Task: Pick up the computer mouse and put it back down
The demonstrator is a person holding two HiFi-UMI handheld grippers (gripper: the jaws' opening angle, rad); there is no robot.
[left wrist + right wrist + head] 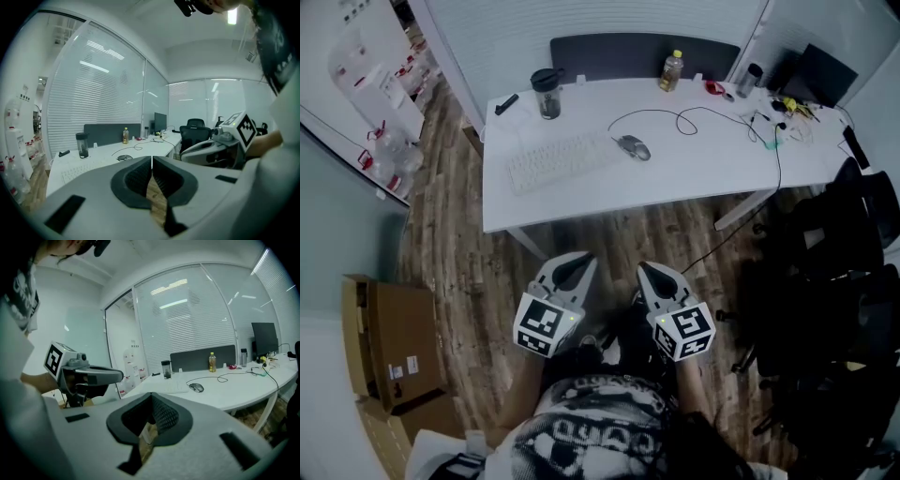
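The big white surface is well apart from the person, so nothing is in reach yet. The left tool and right tool hang over the floor, both pinched shut and empty. Beside the keyboard on that surface lies the little mouse.

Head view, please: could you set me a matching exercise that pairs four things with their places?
Things:
1 mouse
2 keyboard
3 bottle
4 cardboard box

Places:
A on the floor
B at the far edge of the desk
C mid-desk, on a cable
D on the desk, nearer its left end

Pairs: 1-C, 2-D, 3-B, 4-A
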